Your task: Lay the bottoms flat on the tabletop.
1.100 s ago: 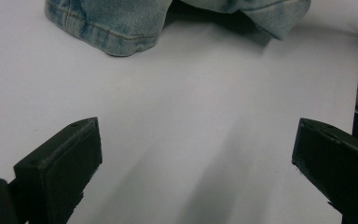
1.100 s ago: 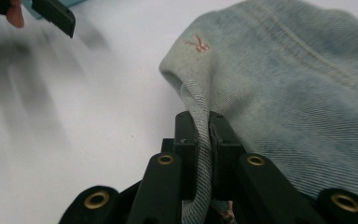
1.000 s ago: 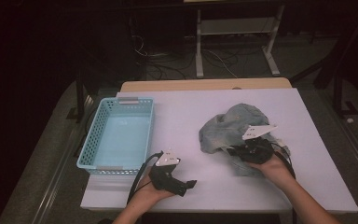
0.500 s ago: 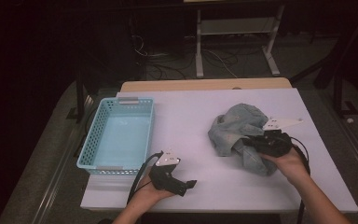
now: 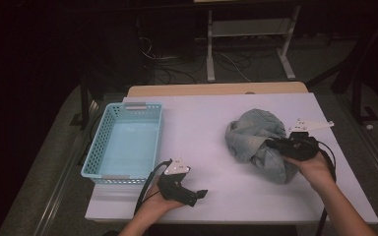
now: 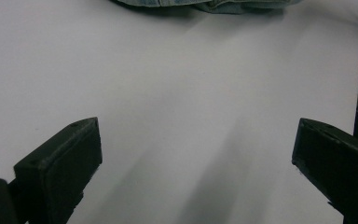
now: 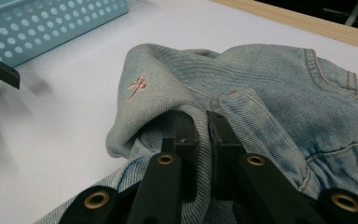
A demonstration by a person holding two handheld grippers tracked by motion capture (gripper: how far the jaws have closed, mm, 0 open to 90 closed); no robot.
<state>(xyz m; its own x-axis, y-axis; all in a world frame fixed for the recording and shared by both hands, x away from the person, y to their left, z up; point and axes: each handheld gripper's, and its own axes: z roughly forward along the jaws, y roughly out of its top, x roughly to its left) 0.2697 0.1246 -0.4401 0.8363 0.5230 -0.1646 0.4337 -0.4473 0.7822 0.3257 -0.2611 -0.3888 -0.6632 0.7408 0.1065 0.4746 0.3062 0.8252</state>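
Denim garment (image 7: pixel 270 93) pinched between right gripper (image 7: pixel 204 122) fingers, fingertips buried in folds.

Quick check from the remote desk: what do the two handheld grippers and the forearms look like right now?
Both grippers are black. The left gripper and right gripper each carry a pale three-cornered plate and trail a black cable. Right jaws show brass-coloured rivets. Forearms bare, no sleeves in view.

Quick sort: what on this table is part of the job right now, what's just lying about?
In the job:
- denim garment, bunched on the white table
- right gripper, shut on a fold of it
- left gripper, open, resting on the table

Lying about:
- blue basket, nothing in it
- white metal stand behind the table
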